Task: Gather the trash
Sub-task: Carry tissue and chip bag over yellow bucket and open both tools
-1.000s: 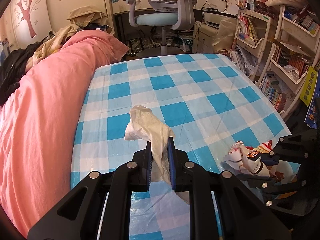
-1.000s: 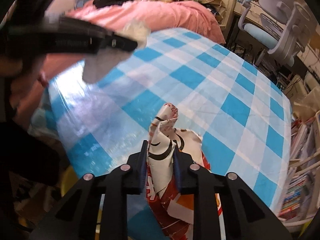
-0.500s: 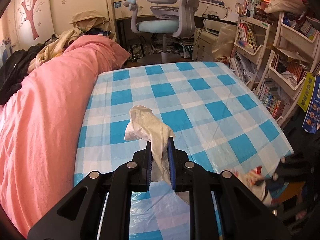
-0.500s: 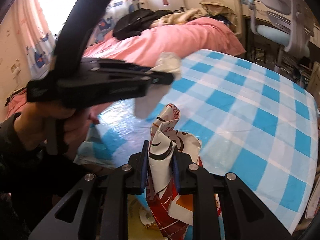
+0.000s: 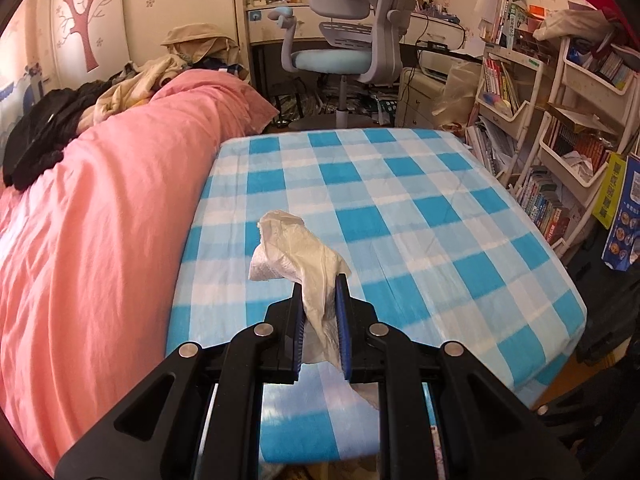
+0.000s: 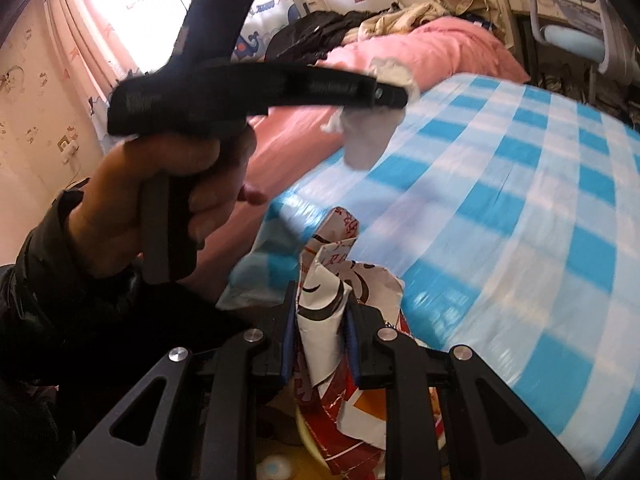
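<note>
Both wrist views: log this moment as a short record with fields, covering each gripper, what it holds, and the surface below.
left gripper: shut on crumpled white tissue, held clear above the table
right gripper: shut on red and white wrapper, which sticks up past the fingers and hangs below them
table surface: blue and white checked cloth, no loose trash seen on it
left of table: pink bedding
under right gripper: yellowish rim, partly hidden, possibly a bin
left hand: gripping the left gripper's handle
</note>
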The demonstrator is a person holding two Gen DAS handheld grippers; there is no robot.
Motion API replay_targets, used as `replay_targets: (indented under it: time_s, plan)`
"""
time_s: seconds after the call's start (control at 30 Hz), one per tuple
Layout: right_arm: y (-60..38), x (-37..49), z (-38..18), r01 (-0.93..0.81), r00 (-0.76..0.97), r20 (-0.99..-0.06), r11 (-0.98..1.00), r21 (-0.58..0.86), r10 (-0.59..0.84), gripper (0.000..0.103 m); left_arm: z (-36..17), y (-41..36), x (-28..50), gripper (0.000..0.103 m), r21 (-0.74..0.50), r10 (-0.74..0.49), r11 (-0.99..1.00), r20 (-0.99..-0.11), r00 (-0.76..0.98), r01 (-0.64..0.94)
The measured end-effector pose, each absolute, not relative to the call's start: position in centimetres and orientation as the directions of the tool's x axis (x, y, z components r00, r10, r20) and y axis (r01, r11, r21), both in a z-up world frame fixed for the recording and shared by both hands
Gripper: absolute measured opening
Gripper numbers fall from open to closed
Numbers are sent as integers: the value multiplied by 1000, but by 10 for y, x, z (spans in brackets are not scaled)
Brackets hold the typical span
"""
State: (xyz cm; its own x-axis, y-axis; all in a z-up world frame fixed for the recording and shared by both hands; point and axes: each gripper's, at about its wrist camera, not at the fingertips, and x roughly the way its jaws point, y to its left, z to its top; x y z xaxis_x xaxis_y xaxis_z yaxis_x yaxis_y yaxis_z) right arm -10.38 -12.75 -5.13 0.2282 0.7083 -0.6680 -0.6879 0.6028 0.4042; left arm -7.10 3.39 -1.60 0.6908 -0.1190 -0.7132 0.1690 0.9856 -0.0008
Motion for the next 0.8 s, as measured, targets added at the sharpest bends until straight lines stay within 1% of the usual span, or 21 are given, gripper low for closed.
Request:
replay_targets:
  time_s: [0.07,0.1,0.17,0.23,0.27,0.33,0.4,0.47,0.53,0.6,0.67,0.7,0.73,0.77,0.8]
  plan:
    - [-124,-112,-60,-676,220,-698,622,395,682,26,-20,34,-82,13,-6,-120,986,-720,683,167]
    - [-123,-114,-63,-667,222,-712,636,387,666,31,-22,34,-87,13,-10,-121,986,-724,680,165]
    - [-125,-117,-70,-645,233,-744,671,364,627,36,-27,36,-100,13,-18,-120,988,-731,672,157]
    - [-130,-120,-72,-623,256,-766,707,336,590,39,-33,36,-113,13,-28,-121,988,-742,660,150]
    - [-133,-122,-71,-613,271,-772,722,322,575,45,-36,36,-119,13,-30,-122,988,-746,655,150]
    - [-139,-129,-68,-601,295,-775,739,305,559,50,-42,32,-131,13,-32,-126,987,-758,641,156]
    - [-144,-135,-67,-581,323,-787,766,274,526,64,-50,25,-144,13,-31,-132,985,-771,623,170]
    - [-151,-143,-66,-555,359,-800,799,232,481,71,-60,15,-159,13,-32,-140,982,-788,600,187]
    - [-159,-145,-66,-518,386,-805,828,216,451,74,-69,7,-171,13,-34,-147,979,-804,576,203]
    - [-174,-147,-62,-454,432,-804,869,198,409,82,-81,-3,-187,13,-39,-155,975,-825,544,218]
    - [-184,-142,-60,-393,474,-802,902,177,363,86,-91,-10,-199,16,-48,-163,972,-843,513,229]
    - [-192,-142,-58,-347,502,-800,924,161,328,88,-94,-13,-203,20,-55,-169,970,-849,500,235]
    - [-197,-142,-57,-319,519,-798,936,151,306,89,-99,-16,-209,27,-58,-171,969,-856,488,239]
    - [-201,-143,-57,-293,535,-797,946,138,282,91,-100,-17,-211,32,-57,-169,970,-856,489,237]
    - [-203,-143,-56,-269,550,-796,956,120,255,91,-100,-17,-214,42,-53,-163,972,-851,499,228]
